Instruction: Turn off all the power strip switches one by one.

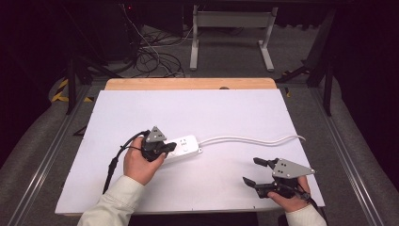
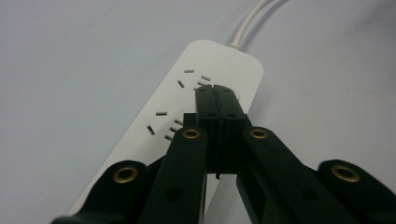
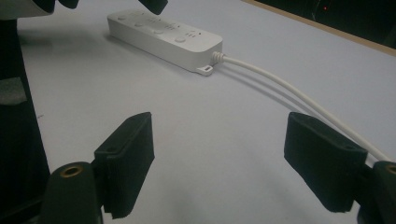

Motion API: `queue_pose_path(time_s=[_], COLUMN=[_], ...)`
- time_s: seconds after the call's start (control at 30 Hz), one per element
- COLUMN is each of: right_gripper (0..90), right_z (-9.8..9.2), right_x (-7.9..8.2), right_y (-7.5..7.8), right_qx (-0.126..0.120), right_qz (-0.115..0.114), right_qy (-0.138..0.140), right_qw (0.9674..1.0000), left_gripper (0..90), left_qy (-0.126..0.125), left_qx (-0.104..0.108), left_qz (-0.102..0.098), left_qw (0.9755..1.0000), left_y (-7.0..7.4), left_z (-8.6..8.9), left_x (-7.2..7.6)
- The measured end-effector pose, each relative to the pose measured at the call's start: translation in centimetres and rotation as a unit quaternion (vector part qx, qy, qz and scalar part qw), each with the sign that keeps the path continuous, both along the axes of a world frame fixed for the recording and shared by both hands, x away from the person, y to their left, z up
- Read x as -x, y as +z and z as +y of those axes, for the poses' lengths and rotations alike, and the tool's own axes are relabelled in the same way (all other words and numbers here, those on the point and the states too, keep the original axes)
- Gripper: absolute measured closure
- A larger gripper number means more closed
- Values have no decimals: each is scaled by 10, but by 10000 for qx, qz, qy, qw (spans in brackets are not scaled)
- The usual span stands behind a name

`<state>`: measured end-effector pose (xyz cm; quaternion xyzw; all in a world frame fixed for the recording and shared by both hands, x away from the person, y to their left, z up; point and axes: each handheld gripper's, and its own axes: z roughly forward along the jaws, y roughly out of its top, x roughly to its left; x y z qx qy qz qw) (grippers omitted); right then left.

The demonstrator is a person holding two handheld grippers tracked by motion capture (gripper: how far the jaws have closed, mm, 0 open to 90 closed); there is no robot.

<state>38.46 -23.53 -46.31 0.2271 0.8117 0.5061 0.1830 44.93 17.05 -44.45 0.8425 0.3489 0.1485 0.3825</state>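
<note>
From the high view, the white power strip (image 1: 182, 147) lies on the white table sheet (image 1: 141, 197) directly under and ahead of the left gripper (image 1: 165, 149), whose tip rests over the strip's near end; its cable (image 1: 254, 139) trails away to the far side, toward the right gripper (image 1: 251, 172), which sits well apart from the strip with its jaws spread and nothing between them; the risk here, as I judge it, is that a downward push from one end could tilt or skate the light strip across the smooth sheet, since the other tool is not steadying it.

In the left gripper view, the left gripper (image 2: 215, 93) has its jaws pressed together with nothing pinched; the closed tip lies over the power strip (image 2: 187, 93), just beyond a cluster of socket slots and at or touching a round button, though contact cannot be confirmed; a closed tip is narrow, so it may slip off the button and jab a socket slot instead.

In the right gripper view, the right gripper (image 3: 219, 156) is spread wide and empty; the power strip (image 3: 163, 39) lies well ahead and to its left, and the cable (image 3: 299, 95) runs back past the right-hand jaw, close enough that a careless sweep could snag it and drag the strip.
</note>
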Motion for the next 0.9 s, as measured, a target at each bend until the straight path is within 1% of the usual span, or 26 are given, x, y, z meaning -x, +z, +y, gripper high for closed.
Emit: queue_pose_path(time_s=[0.17,0.37,0.43,0.5,0.6,0.67,0.77,0.9], right_gripper=[253,253,253,253,253,253,253,253], right_z=[0,0,0,0,0,0,0,0], right_x=[0,0,0,0,0,0,1,1], right_y=[0,0,0,0,0,0,0,0], right_qx=[-12,-1,-5,9,5,5,8,1], right_qz=[5,-3,0,-1,-2,0,4,-1], right_qy=[-1,1,7,2,9,9,15,4], right_qw=[10000,10000,10000,10000,10000,10000,10000,10000], left_gripper=[900,900,900,900,900,900,900,900], left_qy=[-11,-33,-39,-49,-15,-44,-58,-45], left_qx=[-208,-303,-324,-345,-304,-329,-363,-350], left_qz=[72,176,220,199,231,259,246,238], left_qw=[9998,9994,9992,9992,9993,9991,9990,9991], left_y=[-5,-10,-11,-12,-13,-13,-14,-15], left_z=[-2,-4,-4,-4,-5,-5,-5,-6], left_x=[-2,-4,-5,-5,-5,-5,-5,-4])
